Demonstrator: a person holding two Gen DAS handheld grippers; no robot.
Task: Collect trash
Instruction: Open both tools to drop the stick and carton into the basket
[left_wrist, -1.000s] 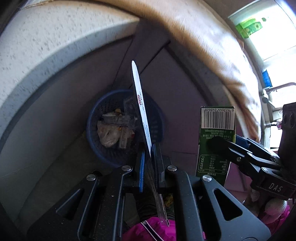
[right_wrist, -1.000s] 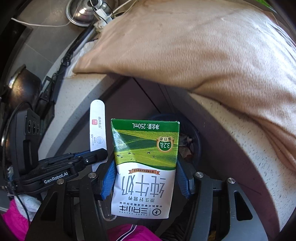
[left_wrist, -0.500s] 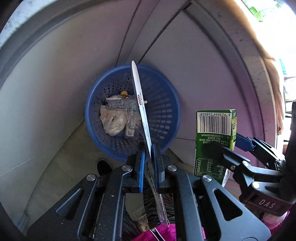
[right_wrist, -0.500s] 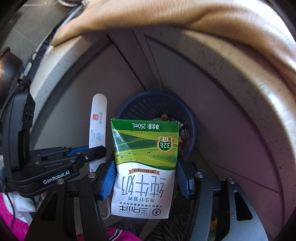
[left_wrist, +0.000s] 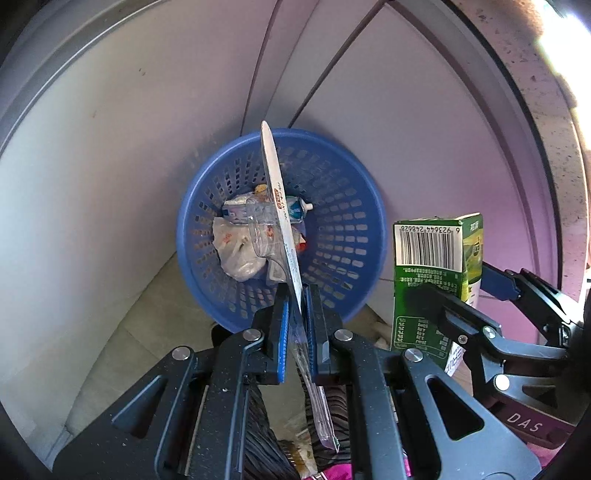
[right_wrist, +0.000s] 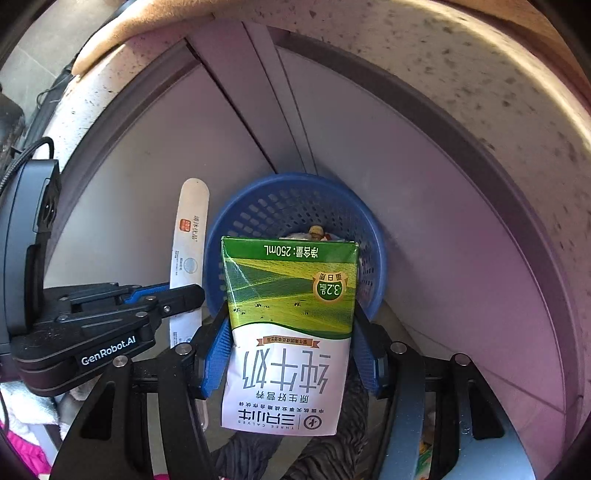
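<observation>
The left gripper is clamped shut on a thin white blister card, held edge-on at centre frame above the blue basket. The right gripper stands about half open, its blue pads pressed against both sides of a green-and-white milk carton, bottom centre of its view. The basket sits on the floor against grey cabinet doors and contains a crumpled wrapper and a tube.

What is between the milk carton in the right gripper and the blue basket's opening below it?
Nothing: in the right wrist view the milk carton, clamped in the right gripper, hangs over the blue basket with only open air between them.
</observation>
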